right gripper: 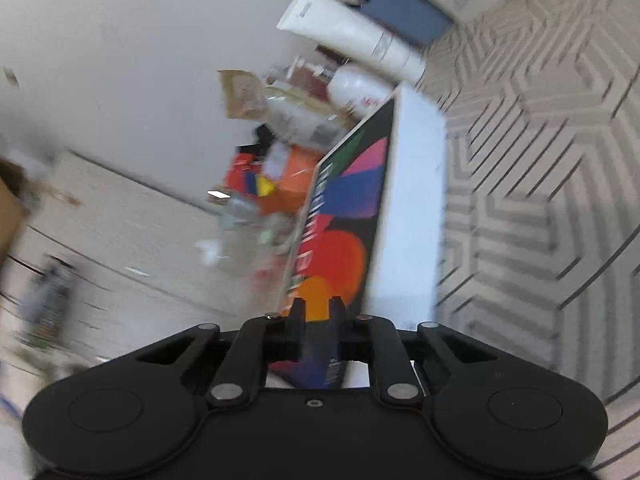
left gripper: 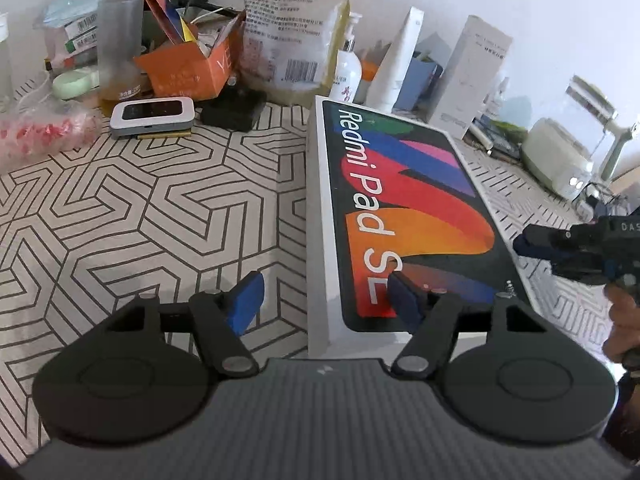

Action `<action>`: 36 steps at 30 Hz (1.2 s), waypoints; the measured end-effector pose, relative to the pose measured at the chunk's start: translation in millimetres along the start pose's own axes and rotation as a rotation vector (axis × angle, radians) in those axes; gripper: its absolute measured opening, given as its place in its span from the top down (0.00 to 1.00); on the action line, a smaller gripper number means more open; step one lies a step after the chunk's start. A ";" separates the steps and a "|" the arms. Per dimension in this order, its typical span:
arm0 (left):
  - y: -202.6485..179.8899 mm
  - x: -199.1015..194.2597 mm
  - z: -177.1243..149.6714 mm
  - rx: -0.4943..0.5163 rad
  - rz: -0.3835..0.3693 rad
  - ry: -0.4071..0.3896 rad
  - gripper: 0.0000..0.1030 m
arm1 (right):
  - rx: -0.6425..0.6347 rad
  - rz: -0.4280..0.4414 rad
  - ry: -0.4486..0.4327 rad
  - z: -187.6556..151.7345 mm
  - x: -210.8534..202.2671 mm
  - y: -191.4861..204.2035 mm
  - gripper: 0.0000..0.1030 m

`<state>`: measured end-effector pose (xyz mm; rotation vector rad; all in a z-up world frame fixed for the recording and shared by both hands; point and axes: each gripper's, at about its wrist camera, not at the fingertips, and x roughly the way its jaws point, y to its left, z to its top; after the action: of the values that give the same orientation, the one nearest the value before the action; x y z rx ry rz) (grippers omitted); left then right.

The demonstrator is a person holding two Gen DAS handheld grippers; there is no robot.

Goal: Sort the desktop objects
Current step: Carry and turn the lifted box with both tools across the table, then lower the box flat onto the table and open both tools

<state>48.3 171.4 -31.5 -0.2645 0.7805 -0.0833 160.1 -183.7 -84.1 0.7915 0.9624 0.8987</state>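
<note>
In the left wrist view, your left gripper straddles the near left edge of the box. Its jaws are apart, with a wide gap: the left pad hangs over the patterned cloth, off the box's white side, and the right pad sits over the printed lid. The box's near corner lies between them, but neither pad presses on it, so the claw is released. The box reads "Redmi Pad" and lies flat on the cloth, running away from you toward the wall. Behind it stand a brown pouch, a pump bottle and a white carton. To the left are an orange box full of bits, a frosted bottle with a gold cap and a small white device. At the right edge, your right gripper reaches in at the box's right side, with your hand behind it.

In the right wrist view, blurred and tilted, your right gripper has its jaws drawn close, clenched. The box shows just beyond the fingertips; you cannot tell whether they nip its edge. A white tube lies by the wall.
</note>
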 end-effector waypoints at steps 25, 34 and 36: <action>-25.7 3.4 -16.6 -0.005 0.081 0.030 0.08 | -0.176 -0.260 0.073 -8.3 37.0 19.8 0.47; -43.4 -17.6 -42.0 0.084 0.113 -0.069 0.08 | -0.371 -0.318 0.053 -18.9 37.9 41.1 0.47; -47.6 -21.6 -47.0 0.101 0.127 -0.082 0.08 | -0.352 -0.318 0.054 -17.8 36.2 38.3 0.46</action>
<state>1.0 119.7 -36.0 -0.1216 0.7076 0.0085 143.8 -132.6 -69.5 0.3047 0.9130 0.7836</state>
